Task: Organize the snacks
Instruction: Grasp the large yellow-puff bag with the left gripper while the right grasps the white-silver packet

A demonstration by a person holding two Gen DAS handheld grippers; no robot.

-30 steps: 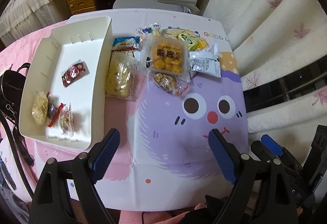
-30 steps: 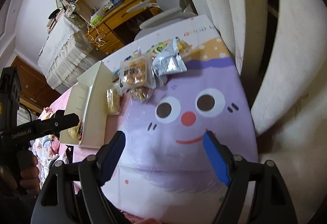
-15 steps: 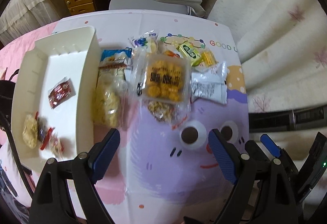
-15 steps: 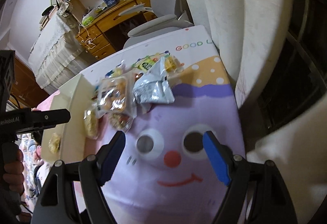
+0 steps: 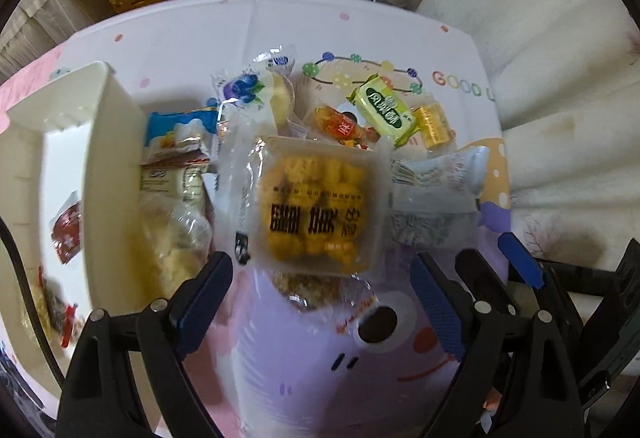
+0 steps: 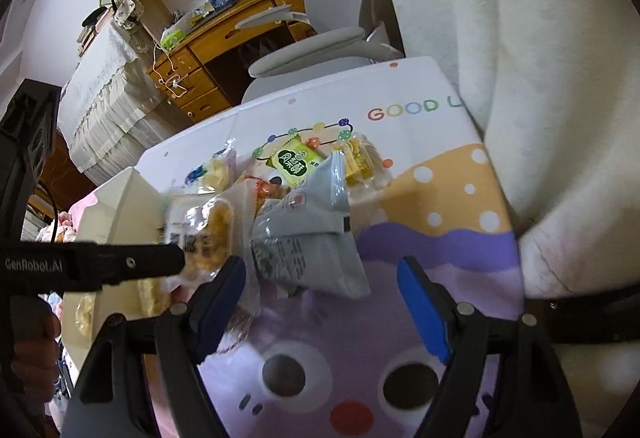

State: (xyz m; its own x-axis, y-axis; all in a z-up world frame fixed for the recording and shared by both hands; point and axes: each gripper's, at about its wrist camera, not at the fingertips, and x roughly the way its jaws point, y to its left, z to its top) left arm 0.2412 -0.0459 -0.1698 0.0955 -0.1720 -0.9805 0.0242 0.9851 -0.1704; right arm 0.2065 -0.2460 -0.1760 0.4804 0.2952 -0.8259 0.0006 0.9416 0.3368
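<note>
Two grippers hang over the cartoon-face tablecloth (image 5: 304,378), both with jaws spread and nothing between them. The left gripper (image 5: 320,302) hovers just at six o'clock of the clear square tray of golden-yellow puffed snacks (image 5: 316,210), which lies on top of the snack heap. At nine o'clock of the heap stands the white plastic bin (image 5: 108,166), a small red sachet (image 5: 66,230) inside it. The right gripper (image 6: 320,306) sits at six o'clock of the crumpled silver-grey foil packet (image 6: 308,246); a green-wrapped bar (image 6: 296,164) lies at its twelve o'clock.
</note>
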